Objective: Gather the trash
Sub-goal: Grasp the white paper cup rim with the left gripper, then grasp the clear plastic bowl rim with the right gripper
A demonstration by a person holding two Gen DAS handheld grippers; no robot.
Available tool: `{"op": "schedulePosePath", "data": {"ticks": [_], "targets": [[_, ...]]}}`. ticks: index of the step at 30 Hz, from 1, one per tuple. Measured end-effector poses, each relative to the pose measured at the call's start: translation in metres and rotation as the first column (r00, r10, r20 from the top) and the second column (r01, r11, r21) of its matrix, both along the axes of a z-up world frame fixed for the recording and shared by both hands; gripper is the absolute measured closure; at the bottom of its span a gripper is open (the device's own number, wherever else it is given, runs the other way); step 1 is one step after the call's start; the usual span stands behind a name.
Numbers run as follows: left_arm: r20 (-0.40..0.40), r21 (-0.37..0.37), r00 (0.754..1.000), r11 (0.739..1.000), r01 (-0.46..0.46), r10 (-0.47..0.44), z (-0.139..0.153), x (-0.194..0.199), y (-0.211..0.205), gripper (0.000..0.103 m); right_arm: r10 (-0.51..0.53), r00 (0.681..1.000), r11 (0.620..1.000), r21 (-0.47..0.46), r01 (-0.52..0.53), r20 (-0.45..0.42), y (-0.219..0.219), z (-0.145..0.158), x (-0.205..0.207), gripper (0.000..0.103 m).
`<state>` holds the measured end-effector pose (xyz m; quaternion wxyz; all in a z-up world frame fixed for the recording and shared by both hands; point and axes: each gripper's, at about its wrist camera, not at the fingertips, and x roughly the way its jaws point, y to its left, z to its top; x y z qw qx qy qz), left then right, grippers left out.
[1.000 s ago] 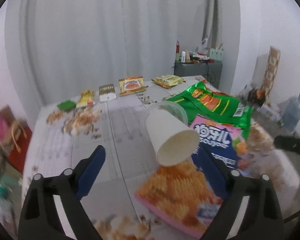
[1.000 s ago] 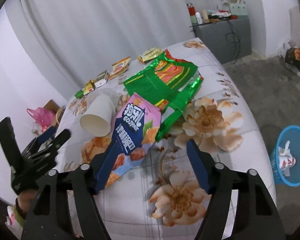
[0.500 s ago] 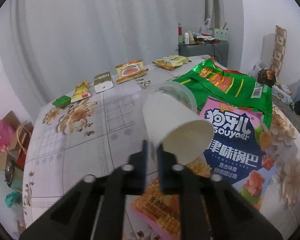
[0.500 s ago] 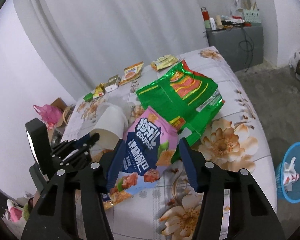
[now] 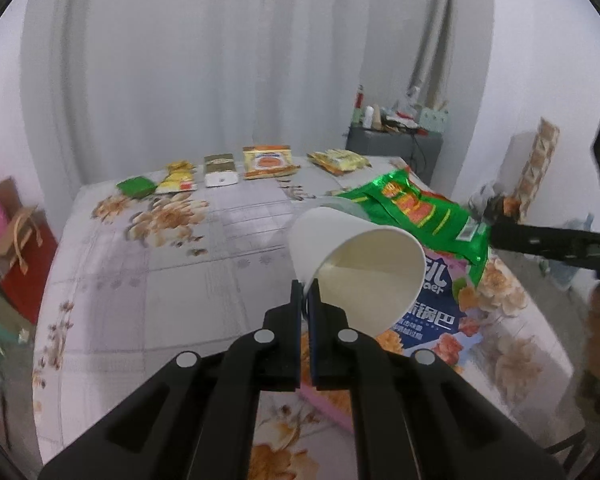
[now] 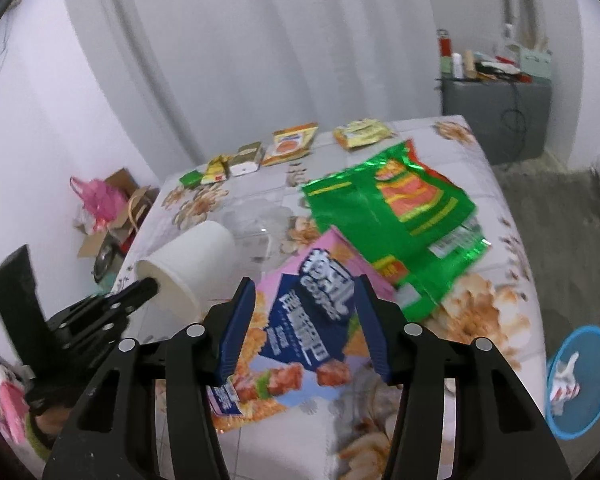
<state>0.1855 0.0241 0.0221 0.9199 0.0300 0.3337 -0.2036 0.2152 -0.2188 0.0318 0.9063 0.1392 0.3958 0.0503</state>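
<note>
Left gripper (image 5: 307,300) jaws just snapped shut on the white paper cup (image 5: 356,268) rim, lifting it off the surface; right gripper (image 6: 300,328) jaws are closing around the pink-and-blue snack bag (image 6: 300,336), so both bits of trash are nearly collected.

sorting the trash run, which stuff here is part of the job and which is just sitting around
In the job:
- paper cup, its rim pinched by the left gripper
- pink and blue snack bag, between the closing right gripper fingers
- green snack bag
- blue bin on the floor

Lying about:
- grey cabinet
- red paper bag
</note>
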Motion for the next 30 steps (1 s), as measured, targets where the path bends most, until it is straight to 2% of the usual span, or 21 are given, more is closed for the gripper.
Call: {"op": "schedulePosePath", "data": {"ticks": [5,12,17,22,30], "targets": [[-0.022,-0.026,0.996,0.996,-0.086,0.085,-0.001,-0.004,0.033,0.101,0.074,0.997,0.993,-0.092,-0.076,-0.031,0.029,-0.01,0.04,0.062],[-0.053,-0.016,0.988,0.989,-0.145,0.144,-0.016,0.005,0.054,0.101,0.087,0.992,0.97,-0.22,-0.106,-0.097,0.048,-0.033,0.083,0.074],[-0.054,-0.002,0.988,0.989,-0.145,0.144,-0.024,0.009,0.052,0.101,0.086,0.988,0.963,-0.242,-0.115,-0.125,0.054,-0.04,0.102,0.082],[-0.065,-0.008,0.986,0.988,-0.152,0.151,-0.03,0.011,0.053,0.101,0.075,0.987,0.964,-0.242,-0.108,-0.142,0.055,-0.046,0.109,0.096],[-0.067,-0.008,0.984,0.986,-0.168,0.167,-0.031,0.015,0.057,0.101,0.066,0.99,0.97,-0.226,-0.094,-0.126,0.055,-0.045,0.106,0.099]]}}
